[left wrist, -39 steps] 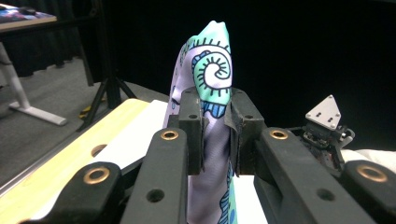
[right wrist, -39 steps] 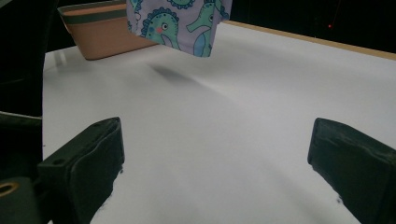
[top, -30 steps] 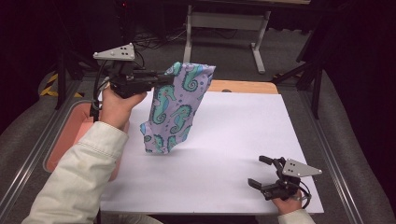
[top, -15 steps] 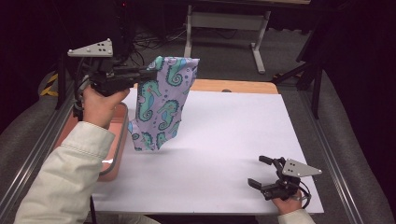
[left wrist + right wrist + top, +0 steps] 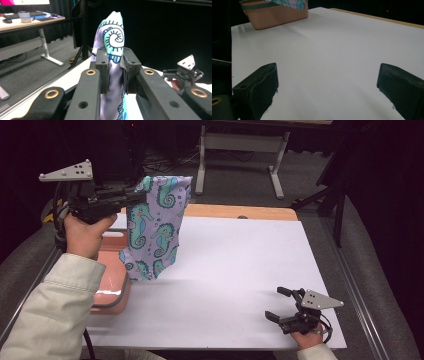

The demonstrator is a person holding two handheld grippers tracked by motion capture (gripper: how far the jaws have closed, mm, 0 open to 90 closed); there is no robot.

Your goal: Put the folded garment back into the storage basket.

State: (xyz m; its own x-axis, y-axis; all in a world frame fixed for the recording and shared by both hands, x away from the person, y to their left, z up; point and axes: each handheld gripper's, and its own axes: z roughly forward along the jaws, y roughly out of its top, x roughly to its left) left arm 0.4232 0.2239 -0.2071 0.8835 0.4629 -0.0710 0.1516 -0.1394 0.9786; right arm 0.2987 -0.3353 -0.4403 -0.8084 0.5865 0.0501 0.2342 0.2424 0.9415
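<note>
Seahorse cloth pinched in my left gripper, right gripper idle.

My left gripper [image 5: 137, 196] is raised at the table's left edge, its jaws pressed onto the upper edge of the seahorse-print cloth [image 5: 155, 227], which hangs down from them with its lower end just over the rim of the pink bin [image 5: 111, 287] beside the white table [image 5: 240, 270]. My right gripper [image 5: 278, 304] rests low at the near right of the table, well apart from the cloth, jaws spread wide around nothing.
</note>
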